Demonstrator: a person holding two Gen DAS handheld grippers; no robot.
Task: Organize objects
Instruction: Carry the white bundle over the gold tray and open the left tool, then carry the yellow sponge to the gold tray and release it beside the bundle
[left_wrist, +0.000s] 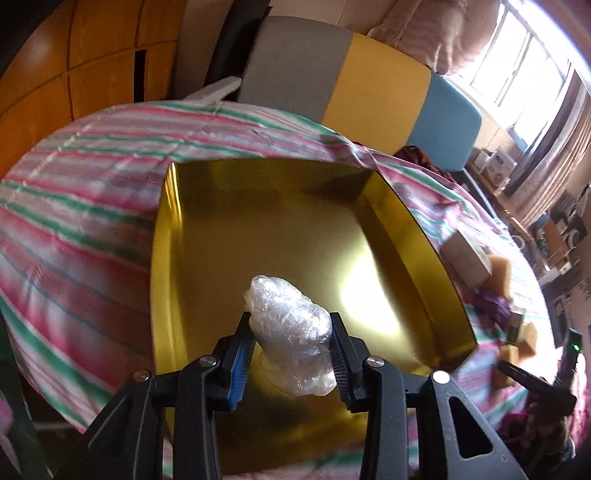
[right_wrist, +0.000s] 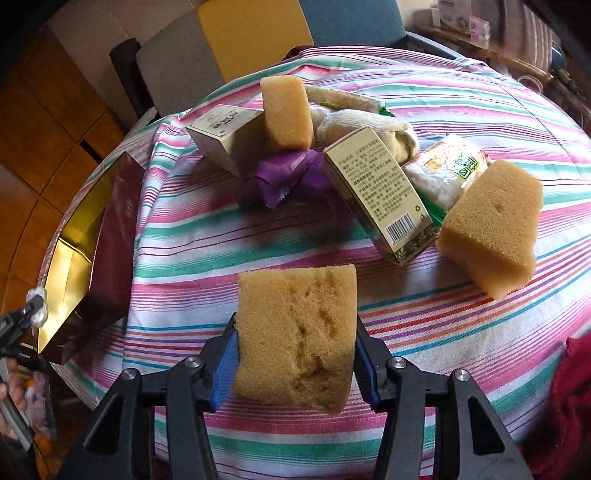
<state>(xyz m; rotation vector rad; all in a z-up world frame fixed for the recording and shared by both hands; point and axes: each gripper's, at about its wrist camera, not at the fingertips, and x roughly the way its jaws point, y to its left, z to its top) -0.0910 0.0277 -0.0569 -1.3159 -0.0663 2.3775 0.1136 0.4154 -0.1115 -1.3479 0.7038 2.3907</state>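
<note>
Left gripper (left_wrist: 291, 349) clamps crinkled plastic-wrap bundle (left_wrist: 290, 334) above gold-lined box (left_wrist: 424, 266), at tabletop's left edge; slick film may slip. Right gripper (right_wrist: 295, 339) squeezes sponge (right_wrist: 295, 336); may spring loose.

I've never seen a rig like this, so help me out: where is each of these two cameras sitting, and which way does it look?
Left wrist: on the left gripper, looking down into the gold box; its fingers pinch a plastic wad.
Right wrist: on the right gripper, facing across the striped cloth at the pile; its fingers squeeze a sponge.
Shared: box, cloth, and each view shows the other gripper at its edge.
</note>
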